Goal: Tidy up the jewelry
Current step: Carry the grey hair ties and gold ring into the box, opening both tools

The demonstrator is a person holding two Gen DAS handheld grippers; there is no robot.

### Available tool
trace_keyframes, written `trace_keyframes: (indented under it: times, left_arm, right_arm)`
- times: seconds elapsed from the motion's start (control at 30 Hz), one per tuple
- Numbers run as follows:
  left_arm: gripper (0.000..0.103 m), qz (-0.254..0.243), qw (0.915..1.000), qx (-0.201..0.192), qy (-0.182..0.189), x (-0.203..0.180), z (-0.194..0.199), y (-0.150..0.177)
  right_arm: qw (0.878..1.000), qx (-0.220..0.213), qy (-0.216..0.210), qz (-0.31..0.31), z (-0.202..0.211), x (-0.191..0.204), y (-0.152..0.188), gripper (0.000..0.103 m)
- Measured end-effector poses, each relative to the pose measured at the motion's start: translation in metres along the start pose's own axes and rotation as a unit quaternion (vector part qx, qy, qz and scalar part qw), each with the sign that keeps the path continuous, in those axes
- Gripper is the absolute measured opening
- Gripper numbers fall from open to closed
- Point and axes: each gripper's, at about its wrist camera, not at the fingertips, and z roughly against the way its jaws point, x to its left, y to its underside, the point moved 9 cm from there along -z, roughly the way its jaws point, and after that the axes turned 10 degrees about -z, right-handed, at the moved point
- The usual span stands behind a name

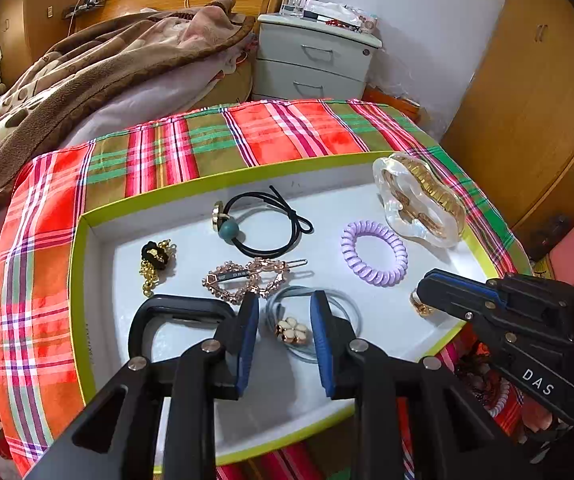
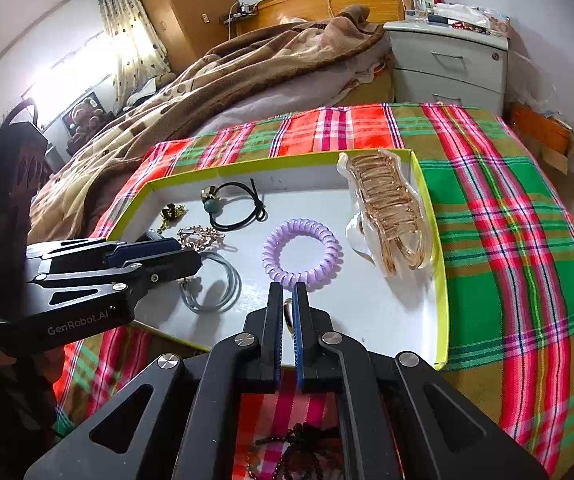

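My shallow white tray with lime-green rim (image 1: 87, 216) holds a lilac spiral hair tie (image 1: 374, 253) and a clear gold-toothed claw clip (image 1: 419, 200). My left gripper (image 1: 285, 312) is spread over a grey flower hair tie (image 1: 293, 330). My right gripper (image 2: 287, 292) pinches a small gold ring (image 2: 288, 312).

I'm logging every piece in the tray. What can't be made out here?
- Gold item: right wrist view, mostly hidden between the right gripper's nearly shut jaws; type unclear.
- Dark beads: right wrist view, cut off by the bottom edge.
- Flower tie: right wrist view, flower hidden behind the left gripper.
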Motion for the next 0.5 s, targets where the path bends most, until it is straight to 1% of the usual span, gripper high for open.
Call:
trace_keyframes:
  times: [0.07,0.17,0.5]
  left_arm:
    - [0.028,0.002,1.0,0.001,0.001,0.0,0.001,0.0]
    - [0.029,0.004,1.0,0.0,0.006,-0.001,0.003,0.0]
    - [0.036,0.004,1.0,-0.009,-0.002,-0.004,0.017,0.001]
  right_arm:
    - [1.0,-0.006,0.001,-0.001,0.003,0.0,-0.001,0.006]
    - [1.0,-0.013,-0.001,-0.003,0.008,0.0,-0.002,0.01]
    - [0.999,-0.033,-0.001,-0.009,0.026,0.001,-0.004,0.011]
